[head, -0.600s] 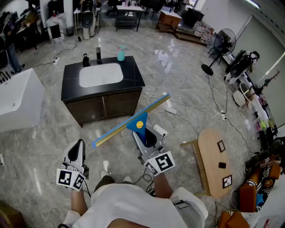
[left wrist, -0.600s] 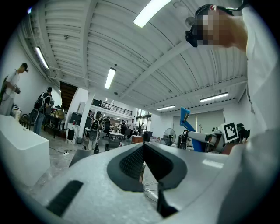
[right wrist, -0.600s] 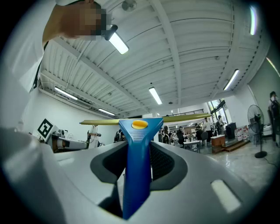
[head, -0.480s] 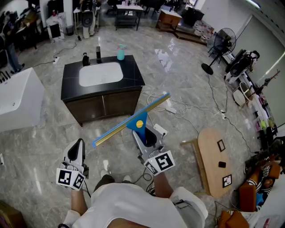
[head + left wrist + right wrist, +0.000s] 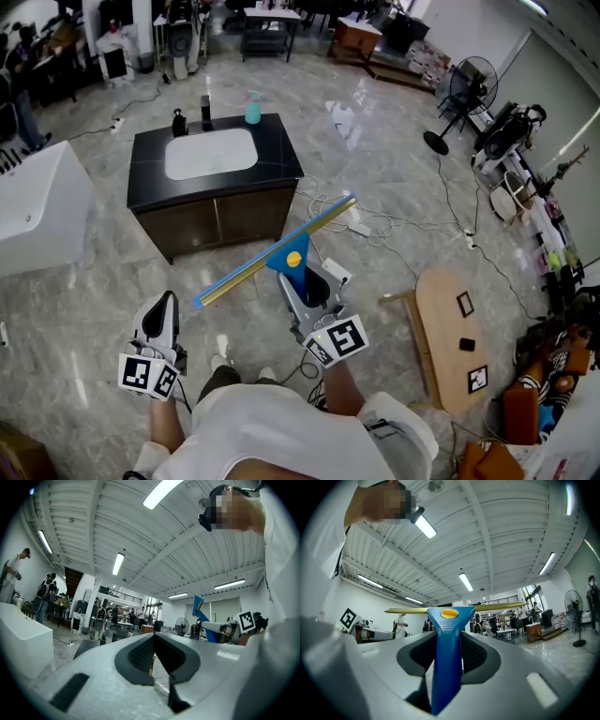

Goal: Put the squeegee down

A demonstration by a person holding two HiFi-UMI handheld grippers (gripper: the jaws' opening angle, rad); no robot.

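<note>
Ideally the right gripper, clamped on the handle of the blue squeegee, lays it flat on the sink counter before opening

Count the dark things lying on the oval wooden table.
3. On the table: a square frame towards the far end, a small black block in the middle, and a second square frame at the near end. None appears hidden.
</note>
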